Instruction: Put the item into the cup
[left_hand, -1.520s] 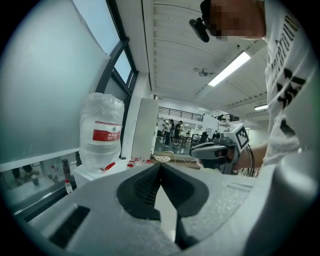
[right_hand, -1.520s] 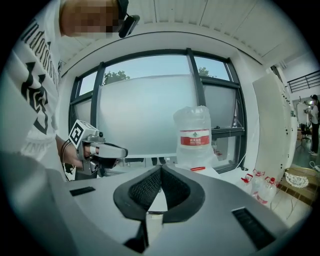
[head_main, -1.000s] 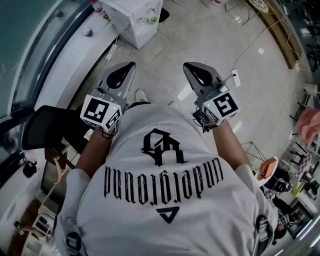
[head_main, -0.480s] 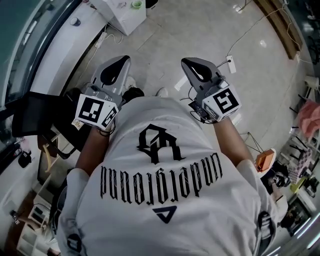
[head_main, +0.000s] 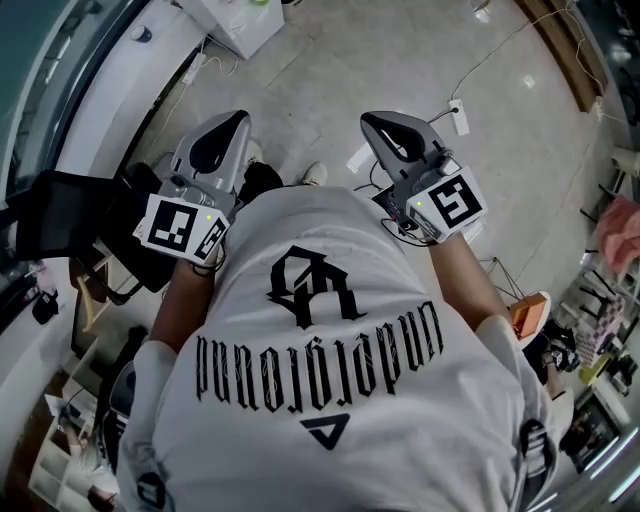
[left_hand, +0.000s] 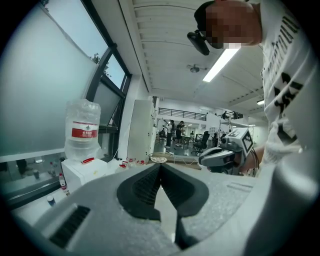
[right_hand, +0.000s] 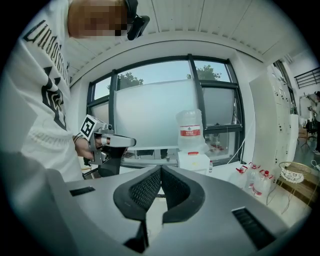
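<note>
Both pressed together and empty, the left gripper (head_main: 236, 120) and right gripper (head_main: 370, 122) point far over the floor (head_main: 330, 70) (no item or cup in sight).

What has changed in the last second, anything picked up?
Nothing taken or let go. The white cabinet and floor power strip drifted toward the top of the head view. Both the left gripper and the right gripper stayed shut and empty.

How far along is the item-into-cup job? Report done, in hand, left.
Done: nothing visible; no cup or item shows in any view. In hand: nothing; the left hand-held gripper and right hand-held gripper are both shut and empty, held out over the floor. Left: the whole pick and place.
</note>
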